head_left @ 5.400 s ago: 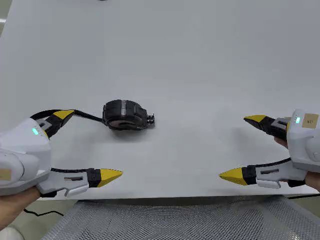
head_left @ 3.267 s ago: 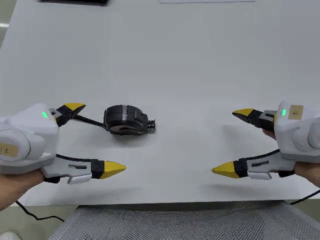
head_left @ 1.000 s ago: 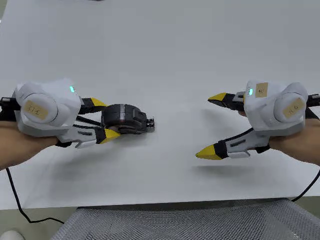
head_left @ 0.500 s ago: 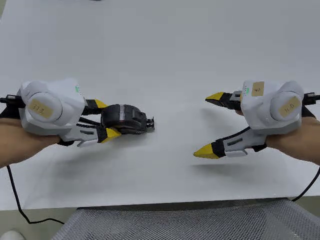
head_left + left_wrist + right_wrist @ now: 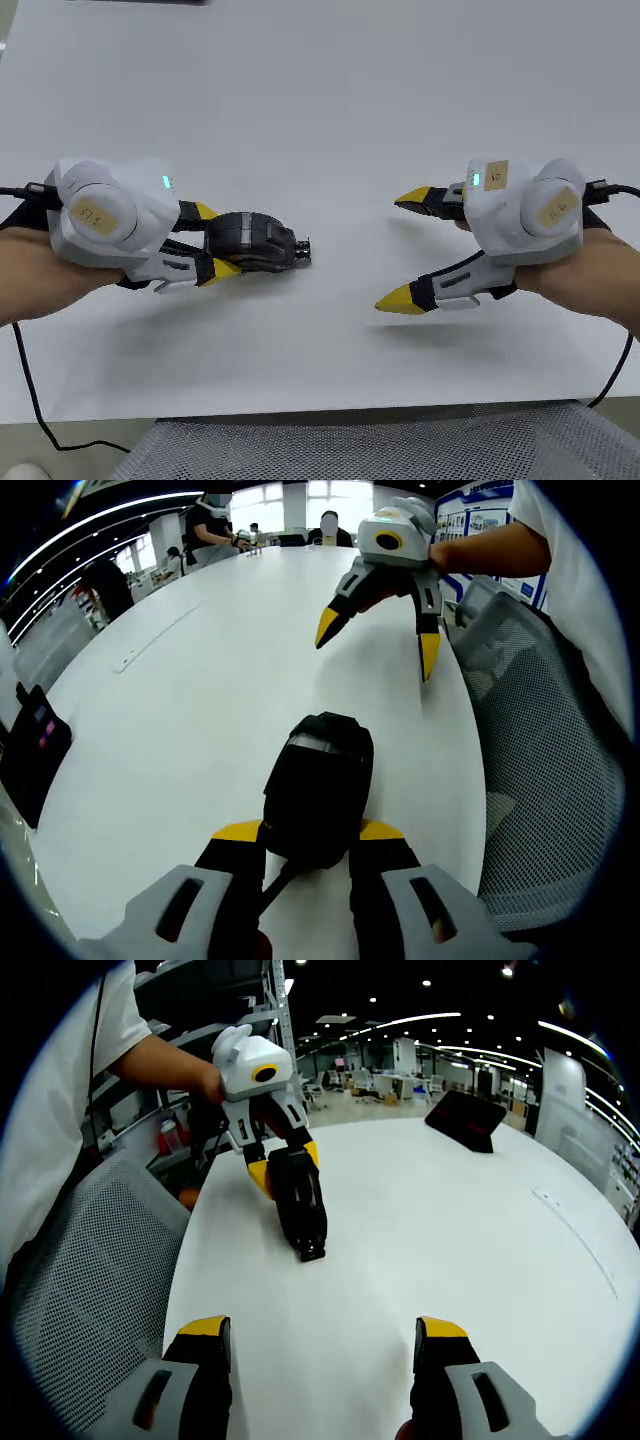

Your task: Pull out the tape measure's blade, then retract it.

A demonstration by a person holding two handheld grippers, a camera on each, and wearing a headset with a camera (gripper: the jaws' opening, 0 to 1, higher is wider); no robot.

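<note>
**Left gripper clamped on the tape measure, right gripper spread open**

In the head view, the left gripper (image 5: 214, 240) sits low on the left of the white table (image 5: 330, 100). Its yellow-tipped jaws are closed against the rear of the black tape measure (image 5: 255, 243), which rests on the table left of centre. The blade is wound in. Its hook (image 5: 306, 243) sits at the case's mouth and points toward the right gripper (image 5: 392, 252). That gripper is well apart to the right, with its jaws wide and nothing between them.

The left gripper view adds detail on the clamp. A yellow tip presses on each side of the case, and a black strap (image 5: 275, 885) runs back from it between the jaws. The right gripper view sees the case from its hook end, with a bare hand wrapped around the left gripper's white body.

The tabletop is matte and plain. The gripper views show a black device (image 5: 35, 745) lying toward its far side. A mesh chair (image 5: 350, 445) stands at the near edge, and a cable (image 5: 25, 375) hangs off on the left. Around the table is a large office with ceiling lights, shelving (image 5: 190, 1050) and people (image 5: 215, 525) at the far end.
</note>
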